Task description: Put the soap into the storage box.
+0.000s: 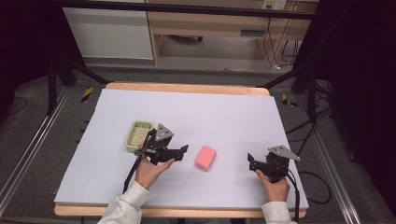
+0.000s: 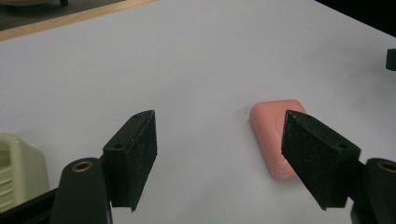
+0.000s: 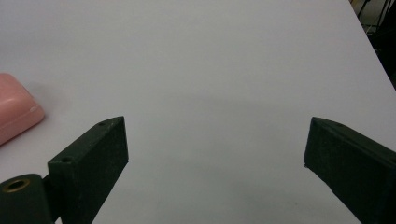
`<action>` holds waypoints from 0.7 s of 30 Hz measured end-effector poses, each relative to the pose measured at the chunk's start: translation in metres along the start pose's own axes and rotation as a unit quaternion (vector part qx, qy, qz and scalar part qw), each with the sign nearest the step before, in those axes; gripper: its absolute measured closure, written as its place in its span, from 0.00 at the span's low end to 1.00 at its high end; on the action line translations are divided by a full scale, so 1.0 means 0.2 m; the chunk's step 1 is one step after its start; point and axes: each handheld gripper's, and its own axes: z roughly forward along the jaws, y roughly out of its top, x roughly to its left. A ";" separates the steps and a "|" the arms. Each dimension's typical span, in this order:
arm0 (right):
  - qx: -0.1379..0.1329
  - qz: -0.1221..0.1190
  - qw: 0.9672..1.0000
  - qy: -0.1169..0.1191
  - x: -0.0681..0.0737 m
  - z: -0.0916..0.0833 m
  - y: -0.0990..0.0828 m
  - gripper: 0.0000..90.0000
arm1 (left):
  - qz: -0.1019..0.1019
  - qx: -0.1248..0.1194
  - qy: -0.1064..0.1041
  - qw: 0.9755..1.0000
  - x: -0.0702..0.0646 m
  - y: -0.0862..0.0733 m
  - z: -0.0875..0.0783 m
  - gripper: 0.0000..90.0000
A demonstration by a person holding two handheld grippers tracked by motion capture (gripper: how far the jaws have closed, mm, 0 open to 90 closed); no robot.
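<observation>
The left gripper (image 1: 183, 150) stands wide open and holds nothing; in the left gripper view the pink rounded bar of soap (image 2: 275, 140) lies beyond its jaws, partly behind the far jaw, untouched as far as the frames show. The right gripper (image 1: 251, 160) is likewise spread wide and empty (bare white sheet between its jaws in the right gripper view).

Taking the soap (image 1: 205, 157) as landmark: the left gripper is just to its left, the right gripper farther to its right, and the pale yellow-green slotted plastic soap dish (image 1: 139, 135) lies well to its left and a little farther back. The white table cover (image 1: 224, 112) is open beyond and in front of the soap.

The soap lies flat, its long axis running diagonally from near-left to far-right in the high view.
</observation>
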 end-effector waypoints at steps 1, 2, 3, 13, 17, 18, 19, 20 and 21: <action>0.000 0.000 1.000 0.000 0.00 0.00 0.00 0.07 | 0.000 0.002 -0.002 1.000 -0.01 0.00 0.01 0.29; 0.000 0.000 1.000 0.000 0.00 0.00 0.00 0.07 | 0.002 0.004 -0.002 1.000 -0.01 0.00 0.01 0.29; 0.000 0.000 1.000 0.000 0.00 0.00 0.00 0.08 | 0.001 0.004 -0.004 1.000 -0.02 0.01 0.02 0.29; 0.002 0.000 1.000 -0.001 0.00 0.00 0.00 0.08 | 0.002 0.017 -0.013 1.000 -0.06 0.01 0.07 0.28; 0.003 0.000 1.000 0.000 0.00 0.00 0.00 0.08 | 0.003 0.021 -0.016 1.000 -0.08 0.01 0.09 0.28; 0.003 0.000 1.000 0.000 0.00 0.00 0.00 0.08 | 0.003 0.021 -0.016 1.000 -0.08 0.01 0.09 0.28; 0.003 0.000 1.000 -0.001 0.00 0.00 0.00 0.08 | 0.003 0.023 -0.017 1.000 -0.09 0.02 0.10 0.28; 0.003 0.001 1.000 -0.001 0.00 0.00 0.00 0.08 | 0.003 0.023 -0.018 1.000 -0.09 0.02 0.10 0.28; 0.003 0.000 1.000 -0.001 0.00 0.00 0.00 0.08 | 0.006 0.026 -0.019 0.999 -0.10 0.02 0.11 0.28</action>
